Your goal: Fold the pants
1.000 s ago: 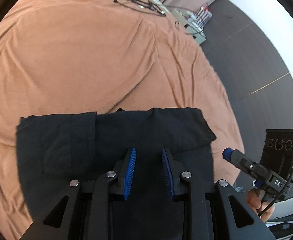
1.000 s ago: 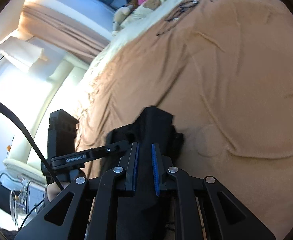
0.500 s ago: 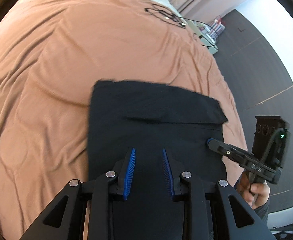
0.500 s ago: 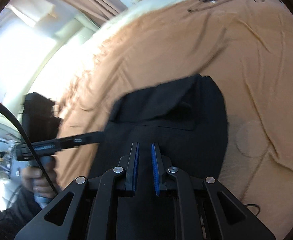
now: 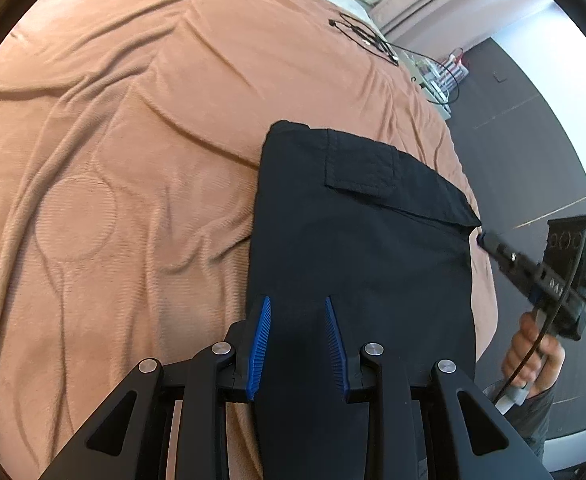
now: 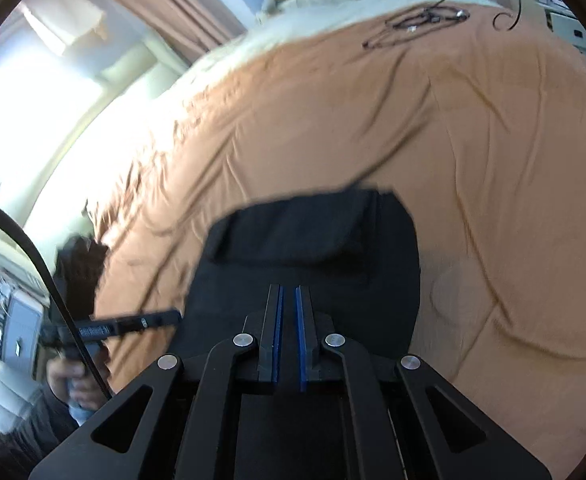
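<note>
The folded black fabric pants (image 5: pixel 357 248) lie flat on the wrinkled tan bedspread (image 5: pixel 133 152), stretching forward beneath both tongs. The left gripper (image 5: pixel 297 300) hangs above them with jaws wide apart; the right gripper (image 6: pixel 287 288) has jaws nearly together, gripping nothing visible.

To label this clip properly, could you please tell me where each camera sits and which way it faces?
Left wrist: on the left gripper, open, looking along its fingers over the black pants on the orange bedspread; the right gripper shows at its right edge.
Right wrist: on the right gripper, nearly shut, facing the pillows.
Both share the pants and bedspread.
</note>
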`<move>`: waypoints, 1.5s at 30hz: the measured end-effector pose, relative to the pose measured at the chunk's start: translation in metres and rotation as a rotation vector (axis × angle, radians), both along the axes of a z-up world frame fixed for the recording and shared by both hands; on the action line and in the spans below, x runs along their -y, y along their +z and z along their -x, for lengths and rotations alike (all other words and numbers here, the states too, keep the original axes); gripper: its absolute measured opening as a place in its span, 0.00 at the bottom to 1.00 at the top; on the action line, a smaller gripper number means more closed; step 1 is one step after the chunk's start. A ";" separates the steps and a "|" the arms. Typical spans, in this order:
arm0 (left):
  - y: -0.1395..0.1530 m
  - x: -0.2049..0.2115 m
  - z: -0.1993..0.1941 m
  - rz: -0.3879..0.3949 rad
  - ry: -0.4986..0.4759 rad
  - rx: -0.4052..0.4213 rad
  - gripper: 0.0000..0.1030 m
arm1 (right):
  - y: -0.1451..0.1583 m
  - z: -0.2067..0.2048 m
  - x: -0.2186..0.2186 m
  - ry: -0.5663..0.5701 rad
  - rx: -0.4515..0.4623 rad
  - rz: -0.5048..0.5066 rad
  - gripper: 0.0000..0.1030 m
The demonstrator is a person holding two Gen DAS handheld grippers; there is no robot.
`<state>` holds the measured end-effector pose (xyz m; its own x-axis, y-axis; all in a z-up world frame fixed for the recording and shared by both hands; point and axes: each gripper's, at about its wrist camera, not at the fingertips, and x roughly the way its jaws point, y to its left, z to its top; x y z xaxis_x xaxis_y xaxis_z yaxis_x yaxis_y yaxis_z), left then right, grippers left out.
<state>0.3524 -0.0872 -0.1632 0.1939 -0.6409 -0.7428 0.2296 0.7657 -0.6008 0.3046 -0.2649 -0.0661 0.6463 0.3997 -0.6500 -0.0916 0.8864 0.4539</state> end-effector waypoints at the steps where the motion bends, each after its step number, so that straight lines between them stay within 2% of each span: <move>1: 0.000 -0.001 0.000 0.003 0.002 -0.001 0.30 | 0.003 -0.001 0.003 -0.013 0.009 -0.002 0.05; 6: -0.005 -0.002 0.004 0.009 -0.008 -0.016 0.30 | -0.007 -0.021 0.008 -0.065 -0.015 0.007 0.05; 9: -0.010 -0.001 0.006 0.003 -0.008 -0.019 0.30 | -0.027 -0.040 0.011 -0.120 -0.070 0.046 0.05; 10: -0.013 0.000 0.005 0.000 -0.008 -0.024 0.30 | -0.035 -0.045 0.013 -0.137 -0.097 0.046 0.02; 13: -0.020 0.003 0.002 -0.006 -0.008 -0.037 0.30 | -0.047 -0.058 0.009 -0.146 -0.146 0.056 0.01; 16: -0.019 0.001 0.004 -0.002 -0.003 -0.038 0.30 | -0.038 -0.058 0.002 -0.150 -0.142 0.091 0.01; 18: -0.019 0.000 0.006 0.001 -0.001 -0.040 0.31 | -0.024 -0.053 -0.004 -0.144 -0.121 0.115 0.01; 20: -0.017 -0.003 0.009 0.012 0.001 -0.040 0.43 | -0.018 -0.042 -0.010 -0.104 -0.107 0.100 0.05; 22: -0.014 -0.004 0.011 0.030 0.005 -0.027 0.62 | -0.017 -0.029 -0.016 -0.066 -0.092 0.085 0.05; 23: -0.013 -0.005 0.013 0.033 0.006 -0.023 0.64 | -0.015 -0.023 -0.017 -0.050 -0.086 0.089 0.05; 27: -0.014 -0.006 0.022 0.041 -0.001 -0.029 0.65 | -0.015 0.001 -0.031 0.013 -0.074 0.111 0.05; 35: -0.021 -0.003 0.046 0.028 -0.028 -0.042 0.65 | -0.038 0.041 -0.048 0.086 -0.106 0.211 0.05; 42: -0.020 -0.003 0.067 -0.006 -0.068 -0.023 0.65 | -0.042 0.075 -0.042 0.089 -0.137 0.255 0.05; 45: -0.015 -0.008 0.065 0.009 -0.070 -0.018 0.65 | -0.037 0.086 -0.036 0.104 -0.145 0.256 0.05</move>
